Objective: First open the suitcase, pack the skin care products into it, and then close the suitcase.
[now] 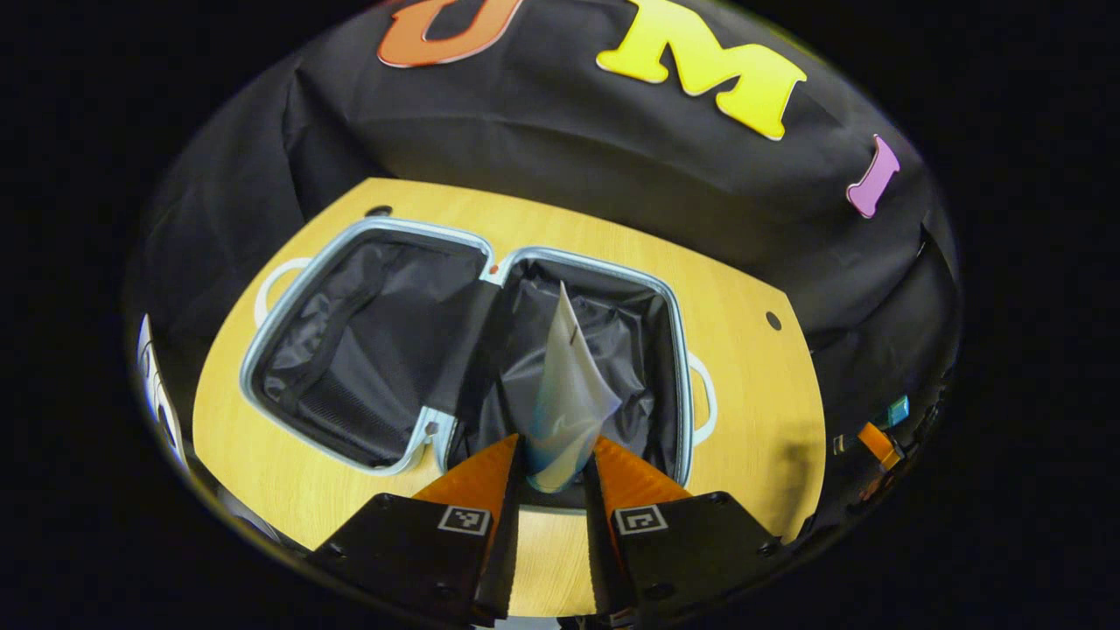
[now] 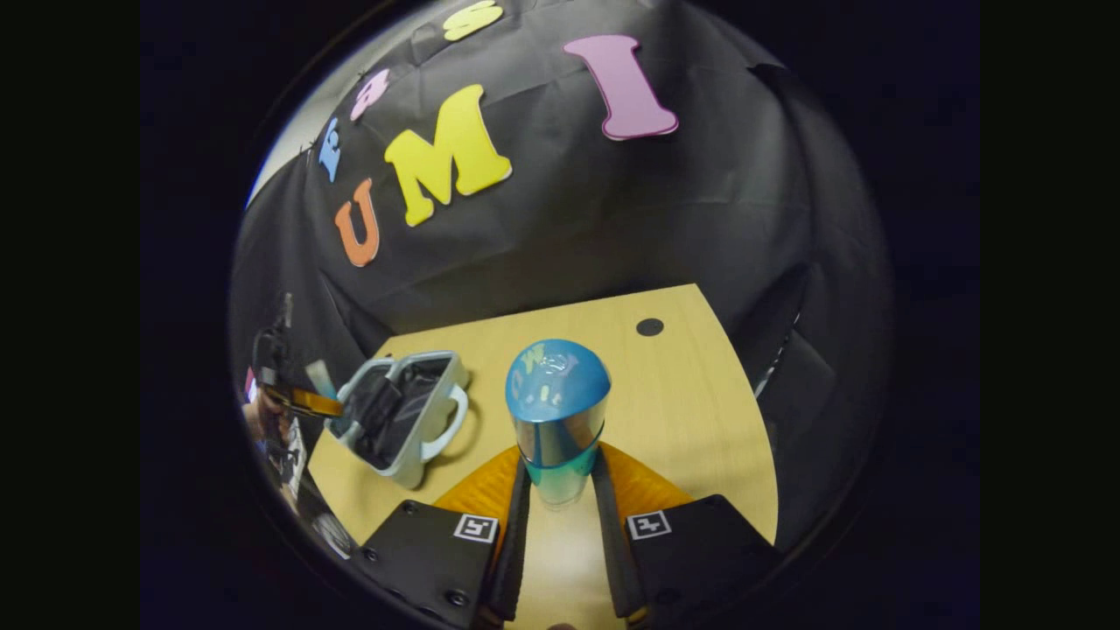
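dim, sharp frames; fisheye-bent edges

The suitcase [image 1: 455,350] has a pale blue shell and rim, white handles and a black fabric lining with a mesh panel at 8 o'clock. The tube [image 1: 564,394] in the left gripper [image 1: 554,468] is whitish-silver, shading to blue near its lower end. The bottle [image 2: 556,420] in the right gripper [image 2: 560,490] has a glossy blue top and a mirror-like silver body turning teal below. The surface [image 2: 682,420] is light yellow wood grain with small black round dots.
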Demonstrator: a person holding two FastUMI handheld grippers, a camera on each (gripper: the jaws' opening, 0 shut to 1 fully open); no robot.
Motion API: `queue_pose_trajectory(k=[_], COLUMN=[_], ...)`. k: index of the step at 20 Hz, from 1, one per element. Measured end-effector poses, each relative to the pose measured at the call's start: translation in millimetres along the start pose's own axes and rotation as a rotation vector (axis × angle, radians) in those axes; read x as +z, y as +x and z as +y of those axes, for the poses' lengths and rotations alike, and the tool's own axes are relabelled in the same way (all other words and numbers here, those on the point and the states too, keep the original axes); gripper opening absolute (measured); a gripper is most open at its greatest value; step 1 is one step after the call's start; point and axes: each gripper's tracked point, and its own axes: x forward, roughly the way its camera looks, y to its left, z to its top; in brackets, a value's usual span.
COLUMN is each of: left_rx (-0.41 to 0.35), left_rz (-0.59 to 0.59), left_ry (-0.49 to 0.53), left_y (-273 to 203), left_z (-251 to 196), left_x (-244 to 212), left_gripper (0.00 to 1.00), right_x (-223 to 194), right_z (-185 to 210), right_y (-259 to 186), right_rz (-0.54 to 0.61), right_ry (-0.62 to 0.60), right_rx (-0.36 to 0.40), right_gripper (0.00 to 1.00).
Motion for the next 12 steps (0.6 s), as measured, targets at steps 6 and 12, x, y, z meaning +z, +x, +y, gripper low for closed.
queue_pose_trajectory(k=[6,12], left_rx=[-0.048,0.034], left_rz=[0.344,0.546], left_ry=[0.003,0.053], left_y=[63.7,92.9], left_z=[4.8,23.1], left_x=[-18.9,-30.1], left_gripper=[0.36,0.35], right_x=[12.8,13.0], right_z=[7.7,3.8], right_y=[-47.2,-67.4], right_rz=[-0.008,-0.024], right_ry=[-0.013,0.039], right_rx=[0.029,0.01], right_gripper=[0.37,0.34])
